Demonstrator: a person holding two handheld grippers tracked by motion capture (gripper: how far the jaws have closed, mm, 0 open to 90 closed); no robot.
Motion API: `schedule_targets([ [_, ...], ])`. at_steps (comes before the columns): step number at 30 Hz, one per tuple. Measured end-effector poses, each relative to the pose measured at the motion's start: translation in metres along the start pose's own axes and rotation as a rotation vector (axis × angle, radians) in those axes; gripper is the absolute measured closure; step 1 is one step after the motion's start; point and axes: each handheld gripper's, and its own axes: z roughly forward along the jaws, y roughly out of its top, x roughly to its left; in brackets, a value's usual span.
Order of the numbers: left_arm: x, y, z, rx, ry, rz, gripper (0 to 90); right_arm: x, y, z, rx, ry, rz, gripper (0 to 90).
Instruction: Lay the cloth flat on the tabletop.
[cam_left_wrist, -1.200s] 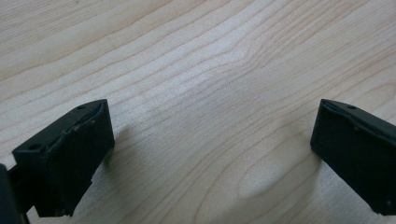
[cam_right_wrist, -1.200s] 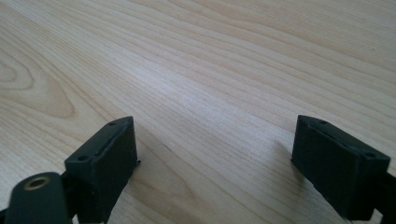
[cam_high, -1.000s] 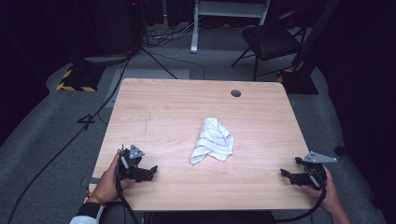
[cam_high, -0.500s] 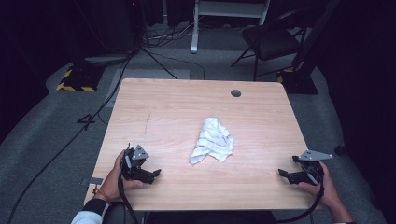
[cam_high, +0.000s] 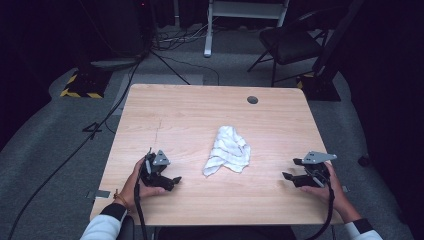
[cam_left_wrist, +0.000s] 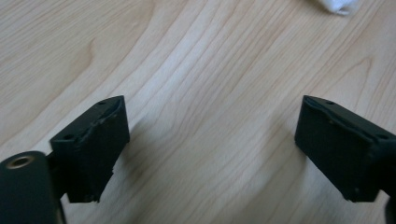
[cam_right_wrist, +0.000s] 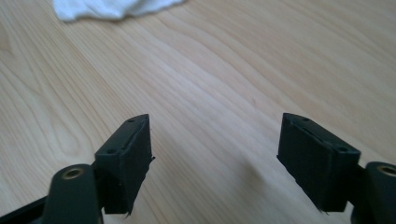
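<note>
A: Where did the white cloth (cam_high: 227, 150) lie?
B: Crumpled mid-table (cam_high: 190, 115), between both grippers, well apart from each.
A: And the jaws?
B: Left gripper (cam_high: 172, 181) and right gripper (cam_high: 291, 169) stood wide (just closing a little), holding nothing.

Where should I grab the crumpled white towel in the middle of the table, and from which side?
Probably the narrow lower corner of the white towel, the tail pointing toward the left hand-held gripper. It lies thin and free on the bare table, so jaws could close across it from the person's near-left side. The bunched upper part looks too bulky. The right hand-held gripper could take the opposite near edge.
</note>
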Motion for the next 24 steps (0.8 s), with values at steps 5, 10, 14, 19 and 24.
schedule_targets([
  [5,-0.006,0.013,0.009,-0.002,0.002,0.041,16.3,0.016,0.025,0.012,-0.045,0.051,-0.051,32.5],
  [10,-0.014,0.036,0.015,-0.046,-0.021,0.053,19.3,0.038,0.043,0.032,-0.049,0.111,-0.113,40.2],
  [14,-0.024,0.057,0.024,-0.070,-0.058,0.083,20.9,0.055,0.050,0.045,-0.048,0.153,-0.158,46.1],
  [19,-0.036,0.085,0.037,-0.091,-0.083,0.126,24.6,0.069,0.060,0.058,-0.062,0.191,-0.196,50.6],
  [24,-0.036,0.107,0.052,-0.105,-0.091,0.144,33.3,0.081,0.069,0.071,-0.070,0.228,-0.222,54.2],
])
